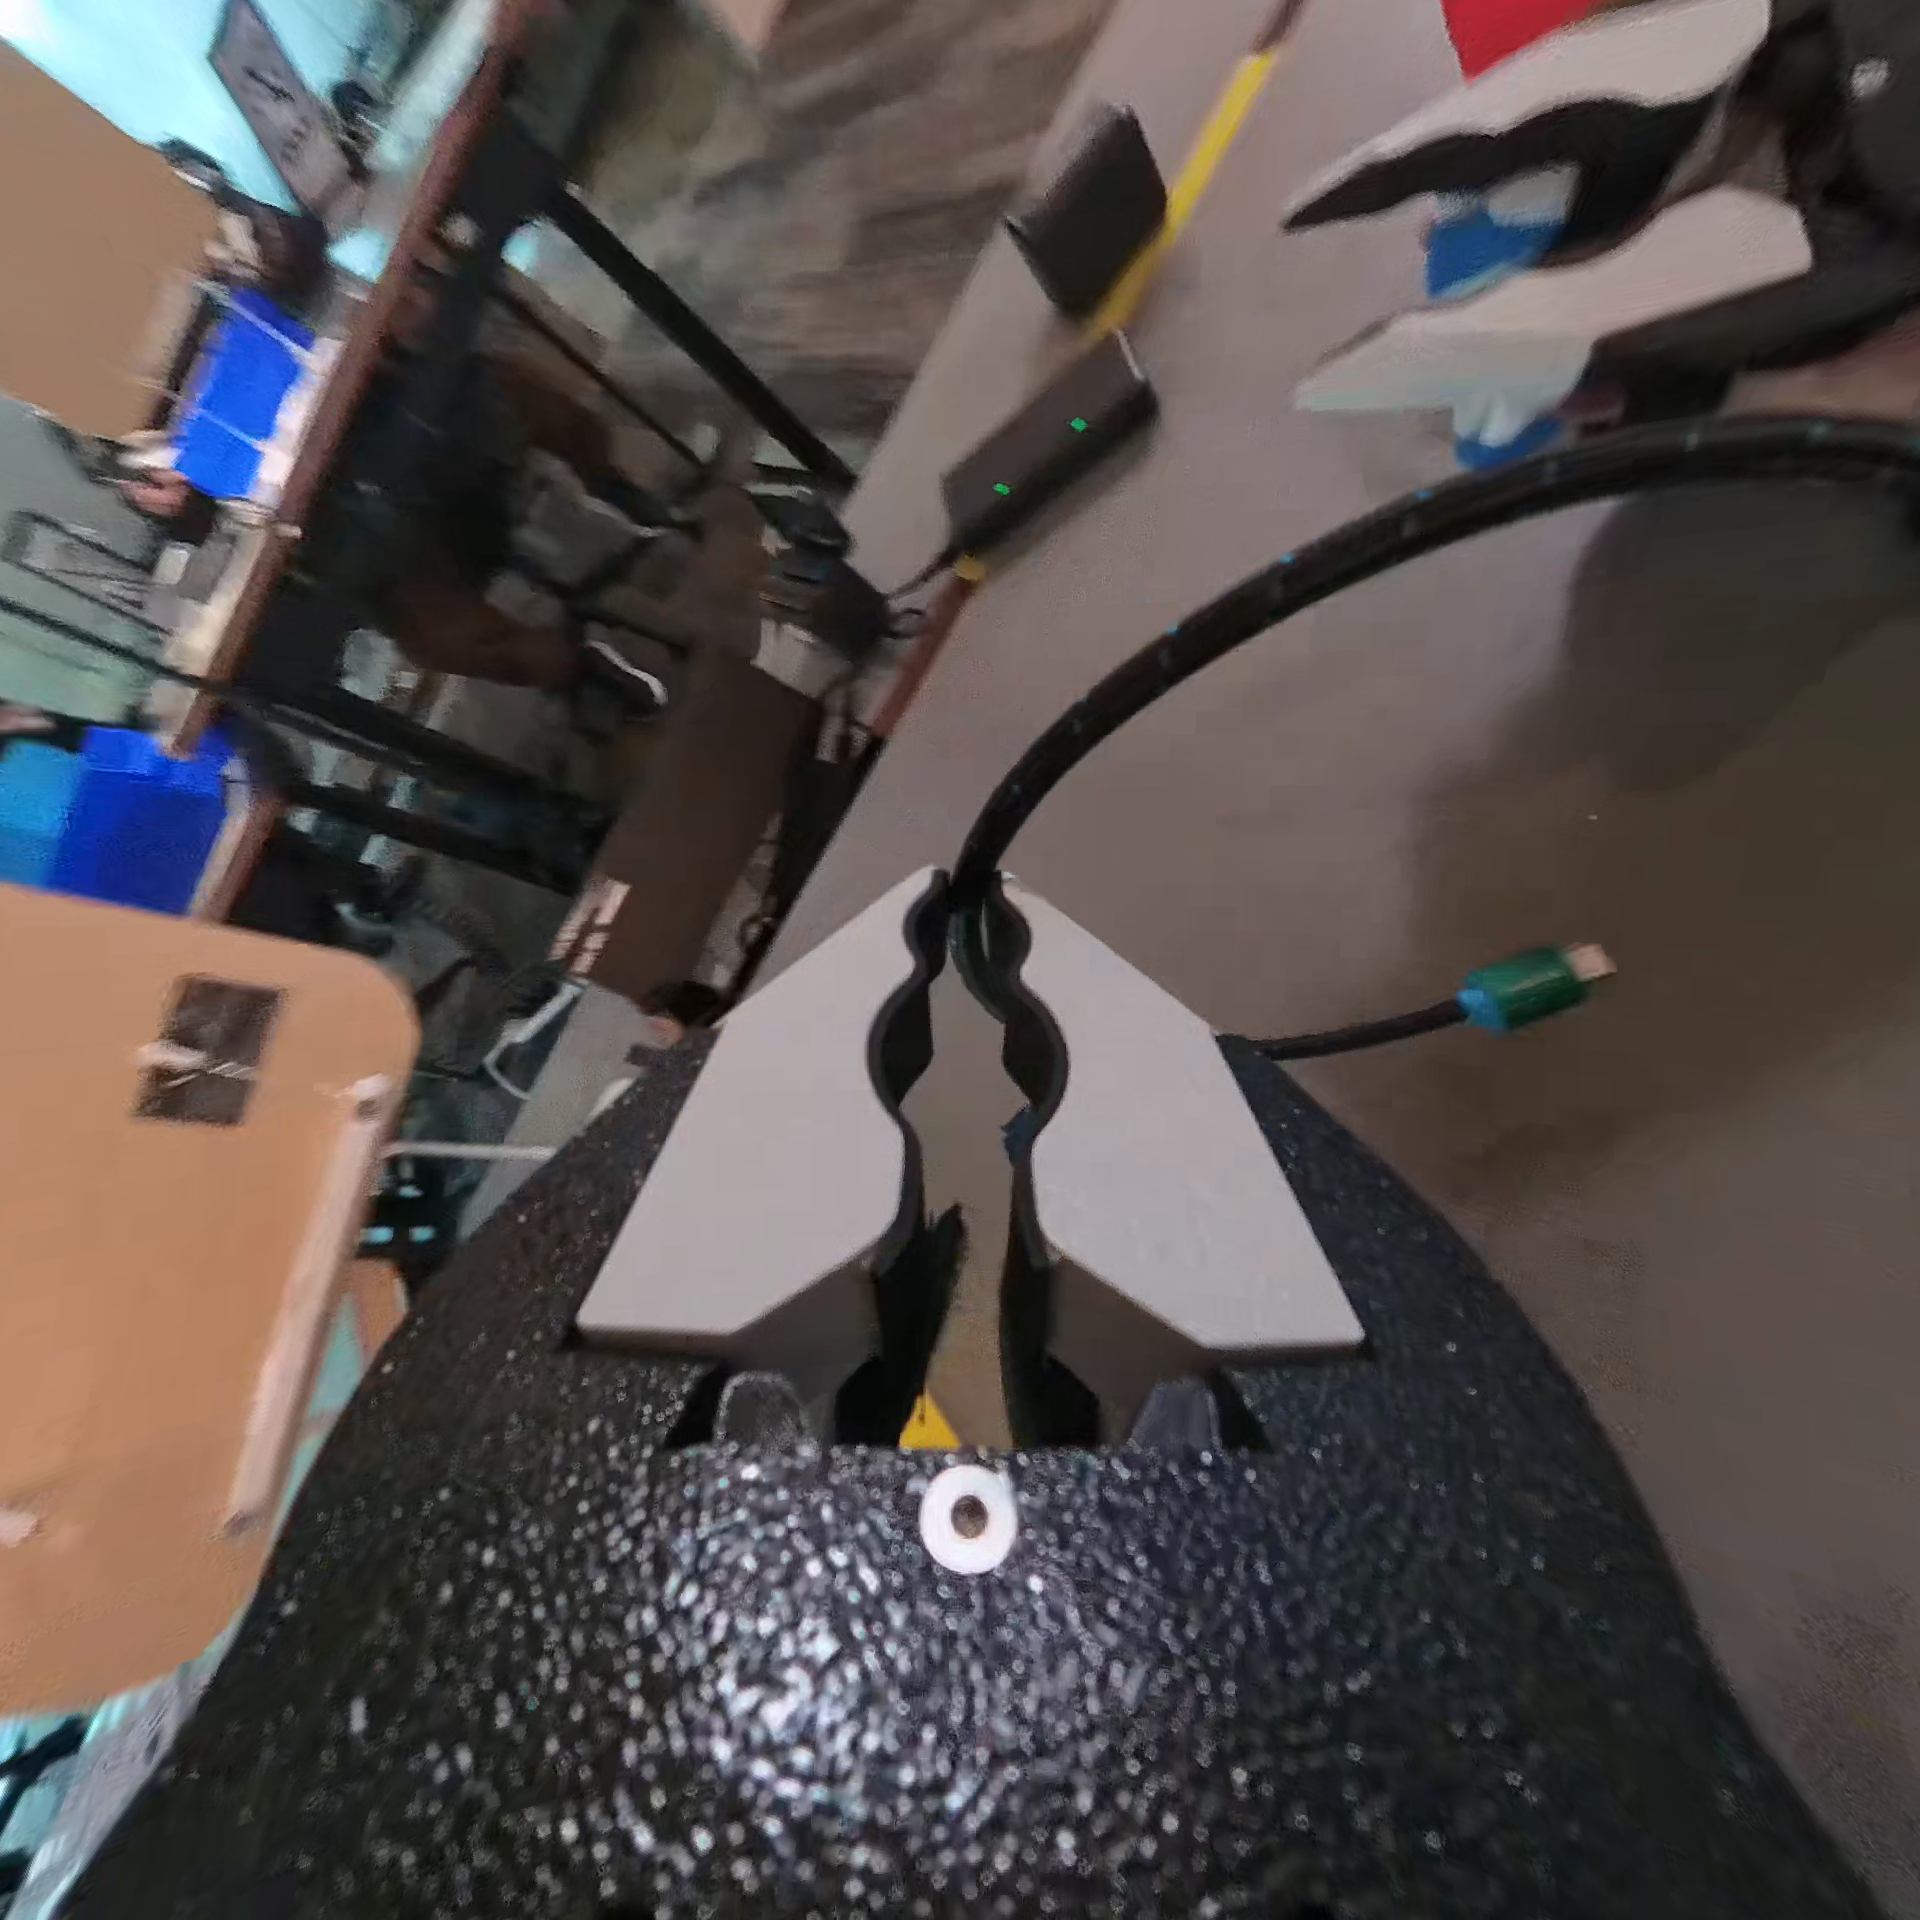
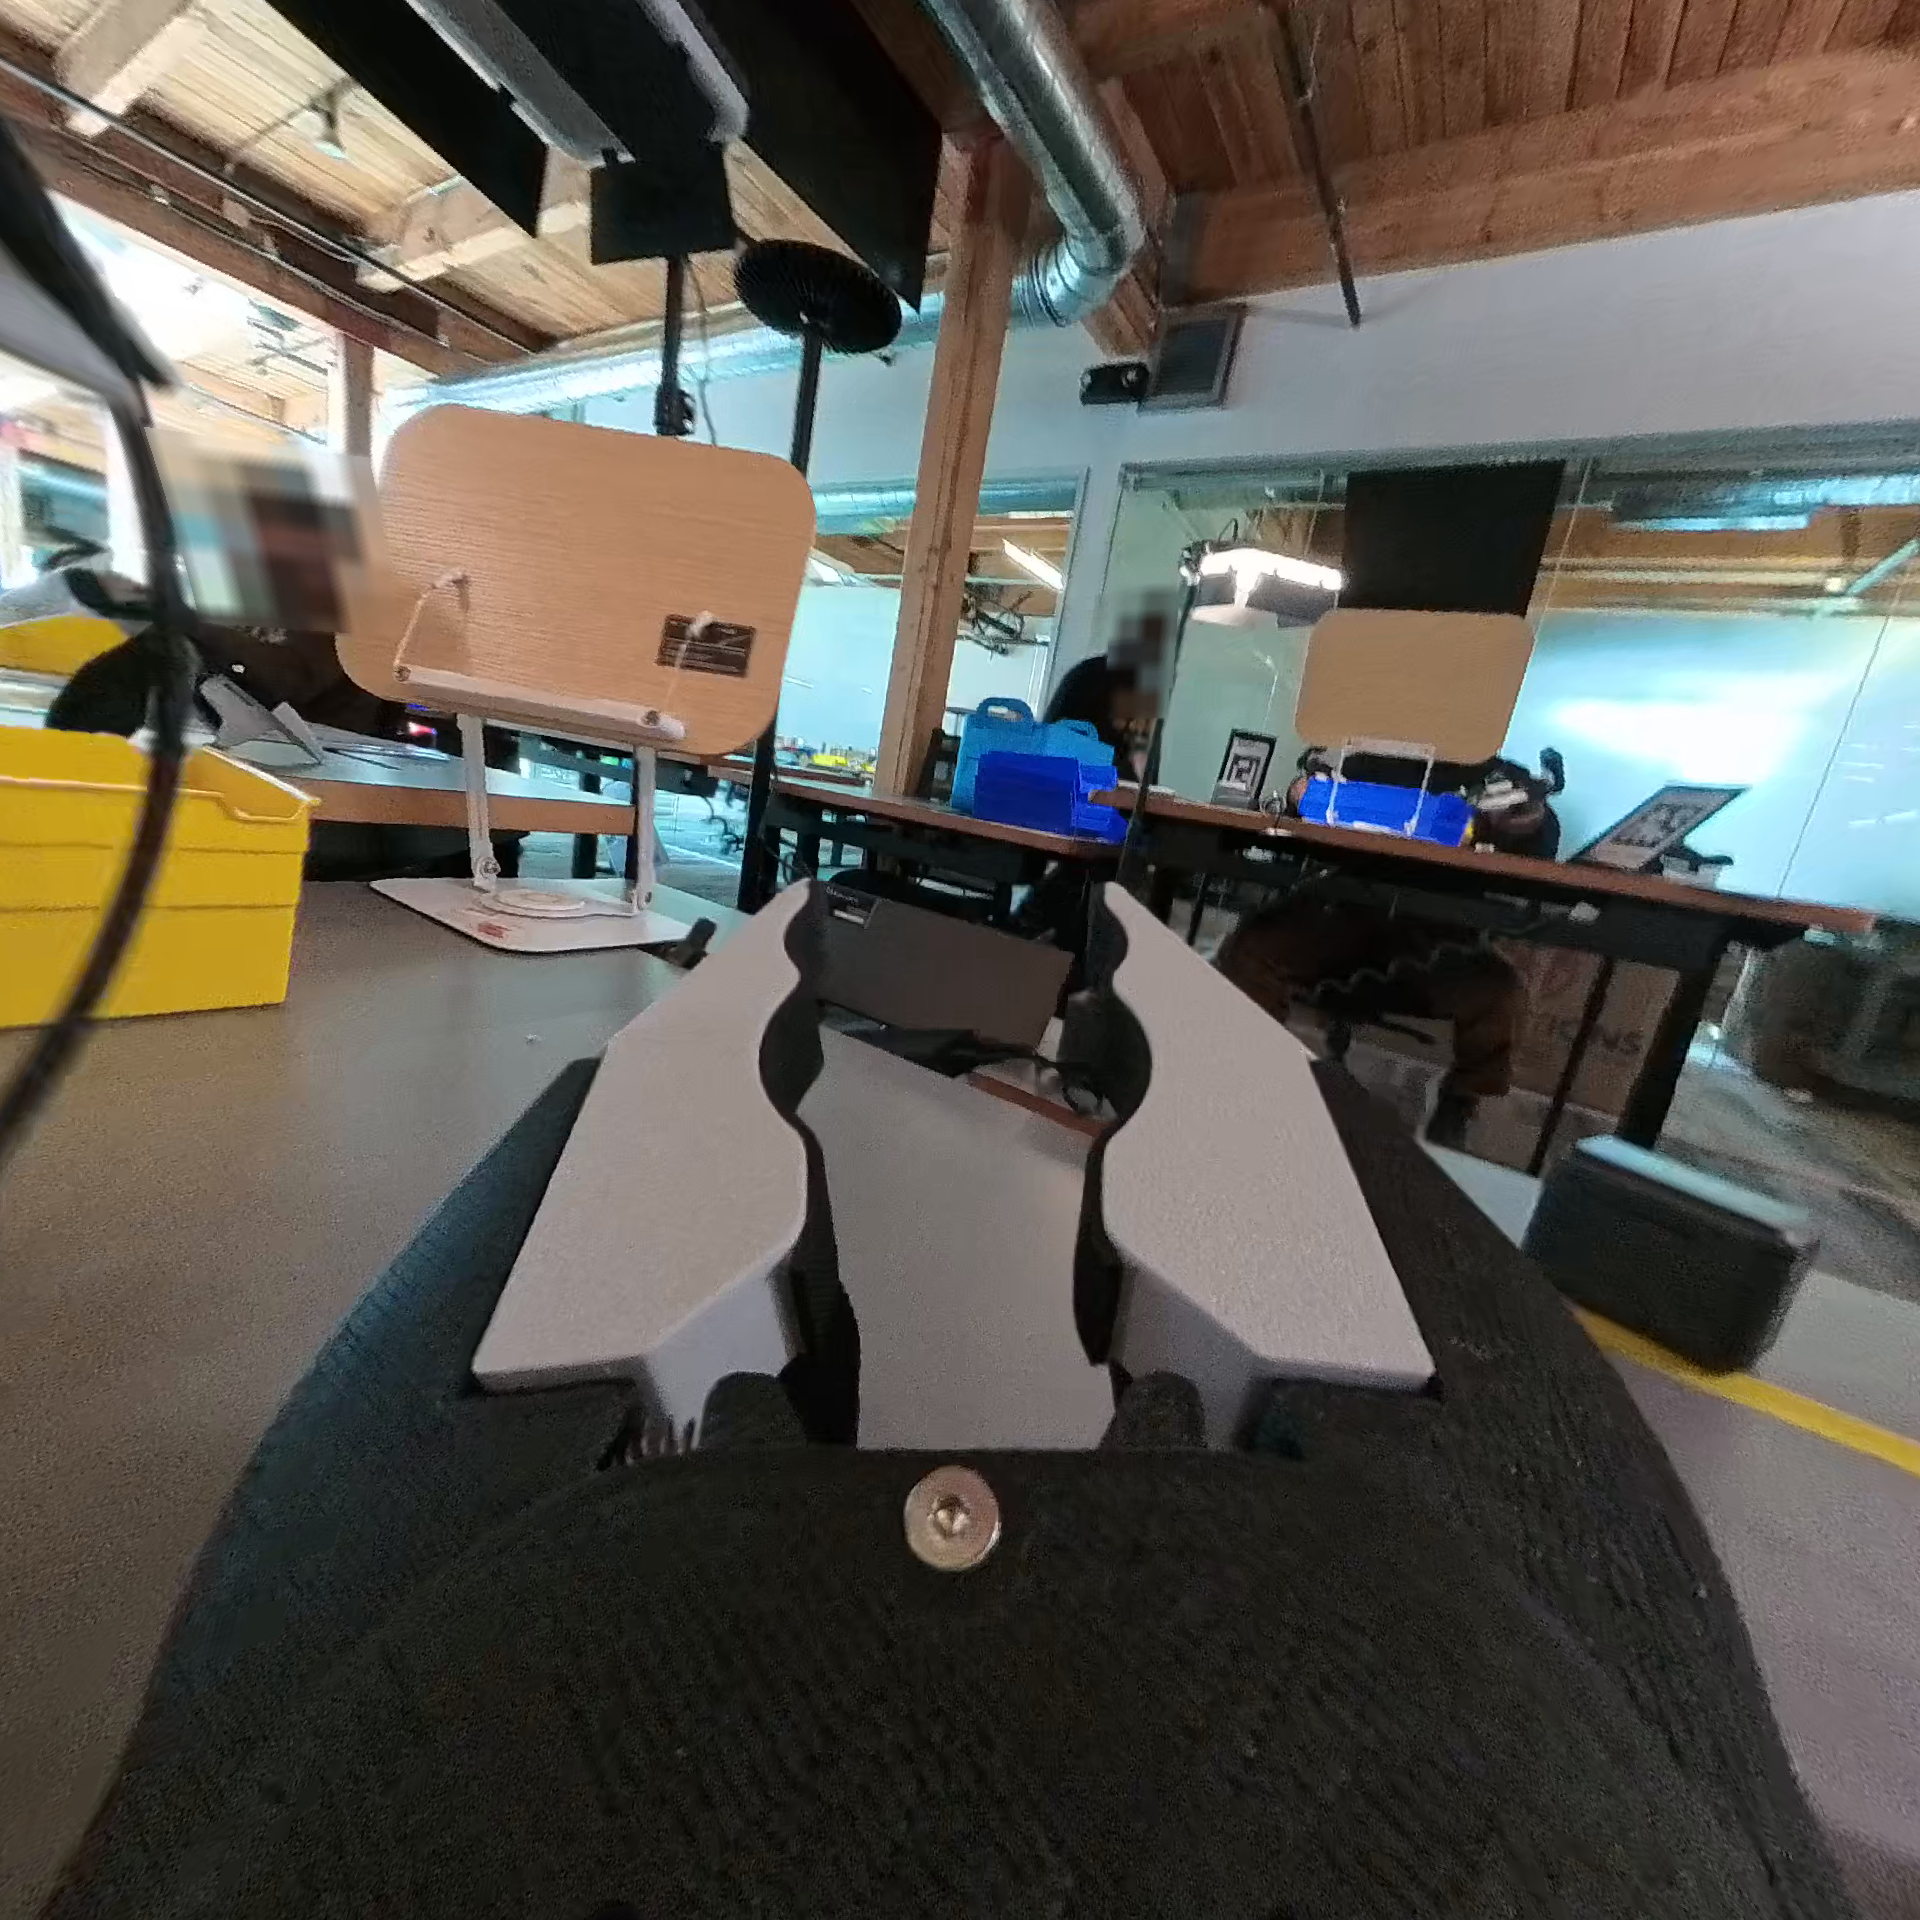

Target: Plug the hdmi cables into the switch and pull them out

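**Left gripper pinches black cable; right gripper holds nothing**

The left gripper [image 1: 971,894] has its grey fingers nearly closed, the tips pinching a thick black braided HDMI cable [image 1: 1226,613] that arcs up and away to the right over the grey table [image 1: 1351,831]. Just right of the fingers, a second thin black cable ending in a green-and-blue plug with a metal tip [image 1: 1527,987] lies on the table. Farther off near the table edge sits a flat black switch box with green lights [image 1: 1049,457], beside a yellow tape line [image 1: 1195,187]. The right gripper [image 2: 956,914] is partly open with nothing between its pads, facing a dark box [image 2: 935,982] at the table edge. A yellow plastic bin [image 2: 135,883] stands to its left.
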`<state>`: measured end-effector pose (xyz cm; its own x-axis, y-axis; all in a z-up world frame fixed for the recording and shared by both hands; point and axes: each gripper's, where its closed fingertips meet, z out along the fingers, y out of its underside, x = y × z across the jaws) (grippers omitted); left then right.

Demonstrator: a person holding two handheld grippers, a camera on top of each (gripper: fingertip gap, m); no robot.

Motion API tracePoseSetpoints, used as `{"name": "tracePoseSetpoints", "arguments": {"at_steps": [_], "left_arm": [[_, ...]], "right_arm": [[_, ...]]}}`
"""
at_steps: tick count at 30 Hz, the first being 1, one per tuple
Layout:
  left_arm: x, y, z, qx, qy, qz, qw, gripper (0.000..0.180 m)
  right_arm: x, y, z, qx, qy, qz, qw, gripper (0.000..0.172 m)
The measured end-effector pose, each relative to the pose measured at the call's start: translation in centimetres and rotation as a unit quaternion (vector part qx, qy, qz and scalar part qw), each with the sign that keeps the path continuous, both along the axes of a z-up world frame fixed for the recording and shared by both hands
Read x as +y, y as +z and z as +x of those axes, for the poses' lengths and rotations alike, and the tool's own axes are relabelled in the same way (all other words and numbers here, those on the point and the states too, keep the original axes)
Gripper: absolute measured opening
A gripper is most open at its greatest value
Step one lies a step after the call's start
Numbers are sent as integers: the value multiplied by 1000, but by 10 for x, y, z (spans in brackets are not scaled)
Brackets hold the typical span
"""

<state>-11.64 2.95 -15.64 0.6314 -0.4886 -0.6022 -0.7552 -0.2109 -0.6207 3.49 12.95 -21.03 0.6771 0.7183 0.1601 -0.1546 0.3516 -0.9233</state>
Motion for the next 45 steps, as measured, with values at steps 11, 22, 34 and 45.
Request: {"name": "tracePoseSetpoints", "arguments": {"at_steps": [11, 22, 34, 45], "left_arm": [[93, -138, 15, -84, 11, -183, 979, 4], [35, -80, -36, -183, 67, -153, 969, 92], [-54, -75, -246, -248, 224, -236, 913, 61], [-54, -163, -260, -111, 250, -420, 866, 81]], "right_arm": [[11, -4, 6, 2, -7, -25, 1000, 45], [4, -6, 1, -8, 5, -23, 1000, 45], [8, -18, -11, -73, -31, -6, 997, 44], [15, -30, -17, -134, -76, 6, 988, 43]]}}
